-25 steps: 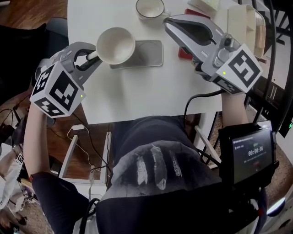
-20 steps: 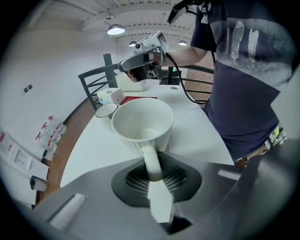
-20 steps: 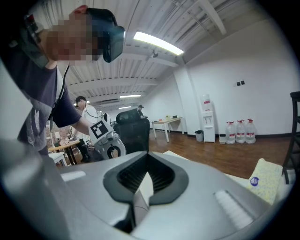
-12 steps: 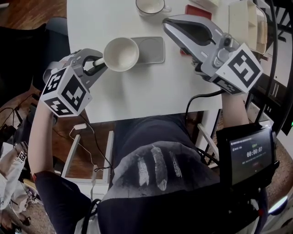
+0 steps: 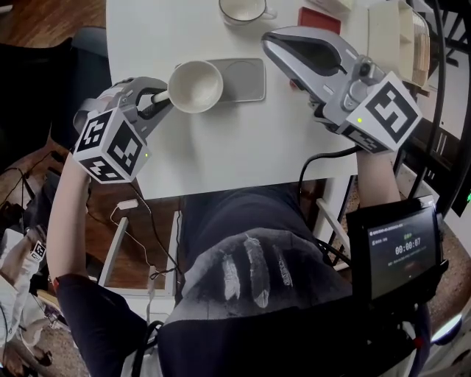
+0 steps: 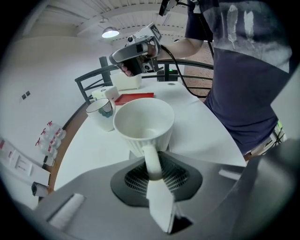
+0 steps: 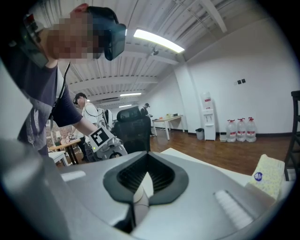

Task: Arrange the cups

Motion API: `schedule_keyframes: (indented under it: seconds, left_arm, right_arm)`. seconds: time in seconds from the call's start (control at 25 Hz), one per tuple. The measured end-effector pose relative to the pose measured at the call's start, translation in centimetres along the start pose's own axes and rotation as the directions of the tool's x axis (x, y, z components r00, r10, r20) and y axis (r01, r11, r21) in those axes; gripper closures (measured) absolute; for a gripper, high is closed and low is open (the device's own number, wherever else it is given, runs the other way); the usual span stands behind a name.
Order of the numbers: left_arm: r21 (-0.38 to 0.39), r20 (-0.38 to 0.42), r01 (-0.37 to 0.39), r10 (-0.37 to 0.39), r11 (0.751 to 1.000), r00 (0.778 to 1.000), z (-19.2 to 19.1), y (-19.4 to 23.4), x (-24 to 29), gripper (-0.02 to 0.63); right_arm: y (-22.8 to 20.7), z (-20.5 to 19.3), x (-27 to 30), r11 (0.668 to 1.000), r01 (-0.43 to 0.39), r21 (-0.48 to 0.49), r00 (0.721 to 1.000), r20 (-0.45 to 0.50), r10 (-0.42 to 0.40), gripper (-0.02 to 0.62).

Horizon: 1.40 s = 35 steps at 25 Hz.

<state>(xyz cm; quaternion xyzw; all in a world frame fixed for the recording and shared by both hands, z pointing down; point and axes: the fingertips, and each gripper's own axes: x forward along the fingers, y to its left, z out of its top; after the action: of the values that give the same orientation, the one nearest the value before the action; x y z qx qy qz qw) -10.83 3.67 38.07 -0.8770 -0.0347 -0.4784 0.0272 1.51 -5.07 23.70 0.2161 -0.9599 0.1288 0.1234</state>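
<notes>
Tools first, from the head view: at 10 o'clock, left tool (image 5: 157, 97) clamped on the handle of the white cup (image 5: 196, 85). Cup upright, mouth up, over the 9 o'clock end of the grey mat (image 5: 244, 79) on the bench (image 5: 243, 147); no telling whether resting there or held just above. At 1 o'clock, right tool (image 5: 268, 37) above the bench, near the mat's 3 o'clock end. At 12 o'clock by the far edge, second cup (image 5: 243, 9), with a red flat piece (image 5: 319, 18) at its 3 o'clock.

From the left gripper view: left tool (image 6: 154, 178) pinched on the handle, white cup (image 6: 143, 123) dead ahead, empty inside. At 10 o'clock of it and apart, second cup (image 6: 101, 114); beyond at 12 o'clock, red flat piece (image 6: 135, 98); farther off above that, right tool (image 6: 133, 47).

From the right gripper view: right tool (image 7: 139, 191) with jaws pressed together, nothing between. At 9 o'clock, left tool (image 7: 108, 149), marker cube facing the camera.
</notes>
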Motion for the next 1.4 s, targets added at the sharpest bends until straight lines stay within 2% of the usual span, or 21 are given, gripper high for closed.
schedule_keyframes:
  seconds: [0.12, 0.28, 0.4, 0.48, 0.52, 0.6, 0.64, 0.68, 0.8, 0.88, 1.0, 1.04, 1.16, 1.28, 1.4]
  left_arm:
    - [-0.035, 0.017, -0.013, 0.013, 0.999, 1.0, 0.0, 0.4, 0.1, 0.524]
    - [-0.125, 0.075, -0.013, 0.023, 0.992, 0.997, 0.4, 0.9, -0.6, 0.381]
    - [-0.16, 0.096, -0.004, 0.02, 0.987, 0.995, 0.3, 0.8, -2.2, 0.311]
    - [-0.232, 0.157, 0.016, 0.021, 0.973, 0.987, 0.1, 0.5, -4.2, 0.277]
    - [-0.3, 0.216, 0.031, 0.036, 0.953, 0.976, 0.4, 0.6, -5.7, 0.243]
    - [-0.456, 0.316, 0.049, 0.111, 0.889, 0.942, 1.4, 1.5, -9.4, 0.232]
    - [-0.501, 0.345, 0.041, 0.156, 0.864, 0.925, 1.8, 2.3, -11.2, 0.232]
    - [-0.514, 0.373, 0.025, 0.197, 0.858, 0.906, 2.3, 3.3, -12.9, 0.232]
    - [-0.478, 0.474, -0.021, 0.278, 0.878, 0.836, 4.7, 6.8, -15.8, 0.233]
    - [-0.459, 0.523, -0.028, 0.296, 0.888, 0.8, 6.2, 8.7, -16.0, 0.235]
    - [-0.422, 0.566, -0.022, 0.282, 0.906, 0.775, 8.6, 10.6, -14.9, 0.257]
    - [-0.412, 0.569, -0.025, 0.279, 0.911, 0.773, 9.2, 11.1, -14.4, 0.313]
    - [-0.418, 0.569, -0.052, 0.306, 0.907, 0.763, 9.9, 12.3, -13.4, 0.591]
    - [-0.449, 0.57, -0.058, 0.336, 0.892, 0.75, 10.2, 12.7, -12.6, 0.592]
    - [-0.463, 0.567, -0.053, 0.342, 0.885, 0.75, 10.3, 12.6, -11.9, 0.592]
  right_arm:
    - [0.3, 0.1, 0.2, 1.0, -0.012, 0.01, 1.0, 0.01, 0.012, 0.591]
    - [0.1, 0.2, 0.2, 1.0, -0.011, 0.006, 1.0, 0.008, 0.011, 0.591]
    - [-0.1, 0.3, 0.1, 1.0, -0.008, 0.014, 1.0, 0.011, 0.008, 0.591]
    - [-0.2, 0.3, 0.2, 1.0, -0.002, 0.01, 1.0, 0.012, 0.002, 0.591]
    - [-0.2, 0.3, 0.3, 1.0, -0.001, 0.009, 1.0, 0.015, 0.001, 0.591]
    - [-0.4, 0.4, 0.2, 1.0, 0.002, 0.008, 1.0, 0.017, -0.003, 0.591]
    - [-0.6, 0.2, 0.1, 1.0, 0.009, 0.001, 1.0, 0.008, -0.009, 0.591]
    - [-0.8, 0.1, 0.0, 1.0, 0.014, -0.004, 1.0, -0.001, -0.014, 0.591]
    - [-1.0, 0.0, -0.1, 1.0, 0.018, -0.009, 1.0, -0.002, -0.018, 0.591]
    - [-1.2, 0.1, -0.1, 1.0, 0.018, -0.009, 1.0, 0.002, -0.018, 0.591]
    - [-1.3, 0.2, -0.1, 1.0, 0.02, -0.014, 1.0, 0.002, -0.02, 0.591]
    - [-1.3, 0.2, 0.0, 1.0, 0.019, -0.016, 1.0, 0.002, -0.019, 0.591]
    - [-1.1, 0.2, 0.1, 1.0, 0.013, -0.018, 1.0, 0.001, -0.013, 0.591]
    - [-0.9, -0.2, 0.0, 1.0, 0.012, -0.019, 1.0, -0.011, -0.012, 0.591]
    - [-0.9, -0.4, 0.0, 1.0, 0.013, -0.018, 1.0, -0.018, -0.014, 0.591]
